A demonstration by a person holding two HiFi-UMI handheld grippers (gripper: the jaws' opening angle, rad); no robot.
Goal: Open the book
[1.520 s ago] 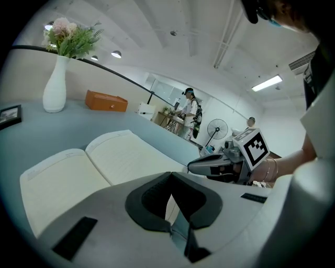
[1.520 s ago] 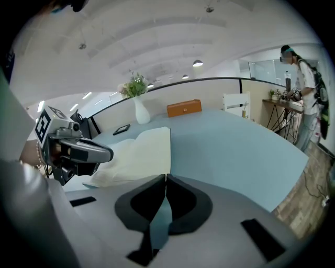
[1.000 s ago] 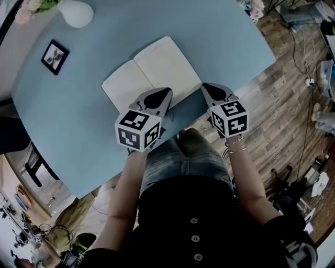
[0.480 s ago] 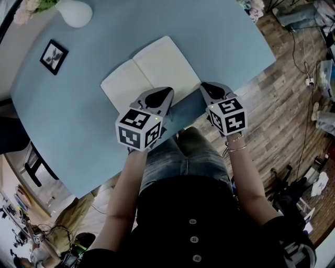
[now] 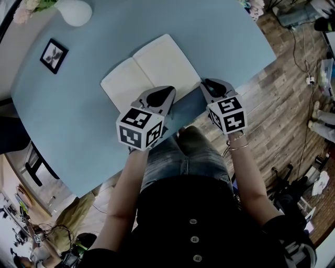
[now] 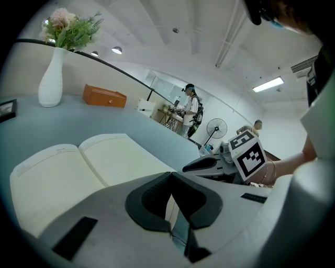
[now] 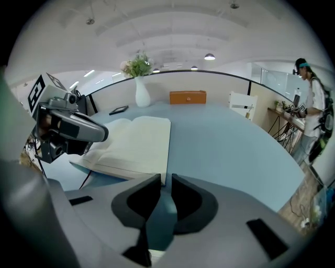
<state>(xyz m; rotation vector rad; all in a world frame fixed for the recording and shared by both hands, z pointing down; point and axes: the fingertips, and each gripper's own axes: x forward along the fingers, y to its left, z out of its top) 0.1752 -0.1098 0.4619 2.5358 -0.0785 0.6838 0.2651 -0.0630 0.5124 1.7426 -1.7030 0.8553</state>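
Head view: the near edge of the book [image 5: 152,70] is covered by the left gripper [image 5: 166,93]. The vase [image 5: 76,11] at far left is cut by the top edge.

Left gripper view: the framed picture [image 6: 6,109] is cut by the left edge. The background figures [image 6: 190,110] are too small to detail.

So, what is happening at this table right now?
A person holds a gripper in each hand over a book that already lies open on the blue table. The left gripper sits shut at the book's near edge. The right gripper is at its near right corner, jaws slightly apart. Neither clearly grips a page.
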